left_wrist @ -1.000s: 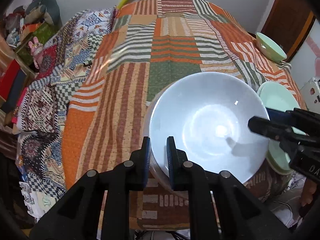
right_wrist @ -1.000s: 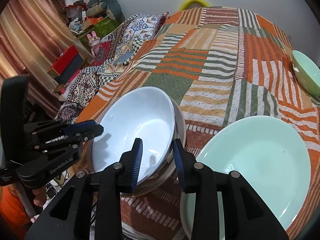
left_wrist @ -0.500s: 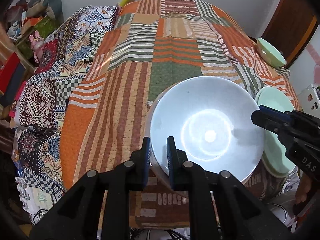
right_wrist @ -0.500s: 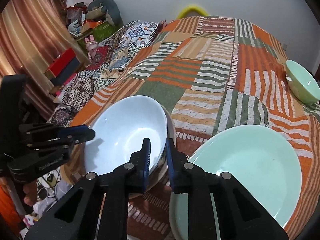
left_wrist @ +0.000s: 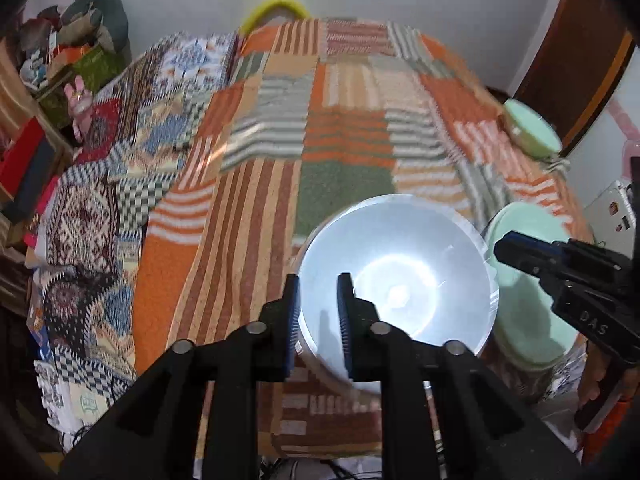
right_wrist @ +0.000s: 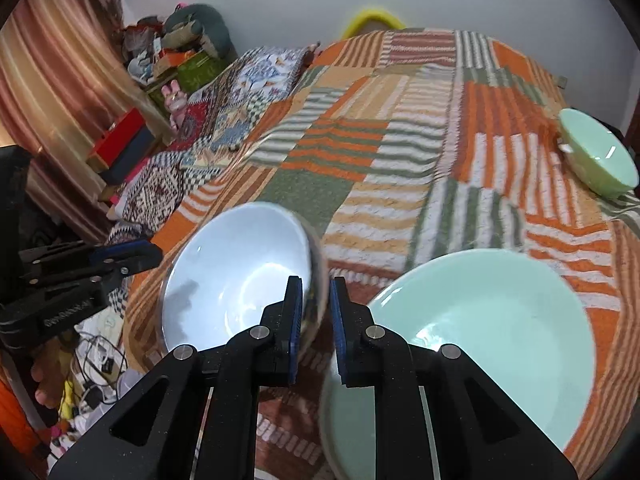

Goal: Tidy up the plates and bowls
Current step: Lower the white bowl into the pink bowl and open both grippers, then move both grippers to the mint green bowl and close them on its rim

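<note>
Rim of the white bowl [left_wrist: 396,276] is sitting between both grippers' nearly closed fingers, left gripper [left_wrist: 318,320] and right gripper [right_wrist: 316,312] apparently pinching opposite edges; glazed, slippery, breakable.

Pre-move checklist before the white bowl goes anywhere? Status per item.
1. Left claw straddles the near rim of the white bowl: ok.
2. Right claw straddles the same bowl's wall on the opposite side: ok.
3. Firm clamp on both sides: cannot tell, the frames are motion-blurred.
4. Bowl off the striped quilt: cannot tell.
5. Large green plate beside the bowl has an open face: ok.
6. Small green bowl sits apart at the quilt's far right edge, out of the way: ok.
</note>
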A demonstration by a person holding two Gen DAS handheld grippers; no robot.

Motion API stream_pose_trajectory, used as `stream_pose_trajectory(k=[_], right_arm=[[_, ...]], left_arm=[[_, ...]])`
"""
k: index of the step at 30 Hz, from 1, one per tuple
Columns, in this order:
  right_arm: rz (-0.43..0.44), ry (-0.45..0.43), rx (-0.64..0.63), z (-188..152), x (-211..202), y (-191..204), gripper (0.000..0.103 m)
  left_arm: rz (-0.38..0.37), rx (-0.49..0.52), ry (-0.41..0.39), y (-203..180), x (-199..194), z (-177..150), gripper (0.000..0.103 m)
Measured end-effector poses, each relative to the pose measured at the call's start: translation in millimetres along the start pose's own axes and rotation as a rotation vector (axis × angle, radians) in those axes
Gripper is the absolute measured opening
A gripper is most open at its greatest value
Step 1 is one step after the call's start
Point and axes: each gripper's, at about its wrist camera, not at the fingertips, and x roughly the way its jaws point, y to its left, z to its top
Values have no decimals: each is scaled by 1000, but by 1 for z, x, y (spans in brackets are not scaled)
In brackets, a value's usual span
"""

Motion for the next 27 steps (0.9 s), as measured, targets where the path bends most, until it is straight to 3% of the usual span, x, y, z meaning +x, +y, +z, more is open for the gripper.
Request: stream_pose_trajectory(k=[4,7,11,15,19,21,24,27], right_arm=[[-26,-81,17,7,-36,-18,26],[-56,-162,38,10,-70,-36,39],[-111,-294,87,13,-124,-67,48],[-181,-387,128,15,-164,-94,52],[-251,-445,160,13,-192,-117,64],[-271,-466,181,13,-202,-130,64],[-282,-478,218,14,-208,-149,64],[-275,-480,268,16,-209,-171,64]], left_arm=[[-20,35,-81,-24,-25,19,29],[-62,56,-156,-45,-48,34,46],[-126,97,-247,-81,-76,56,51],[-189,140,-314,-123,-96,77,64],[-241,182,-334,-163,-102,97,66],[-254,203,-329,-183,-100,107,70],[-277,216,-326,-209,-91,122,86],[-273,236,-328,-230,-76,136,88]])
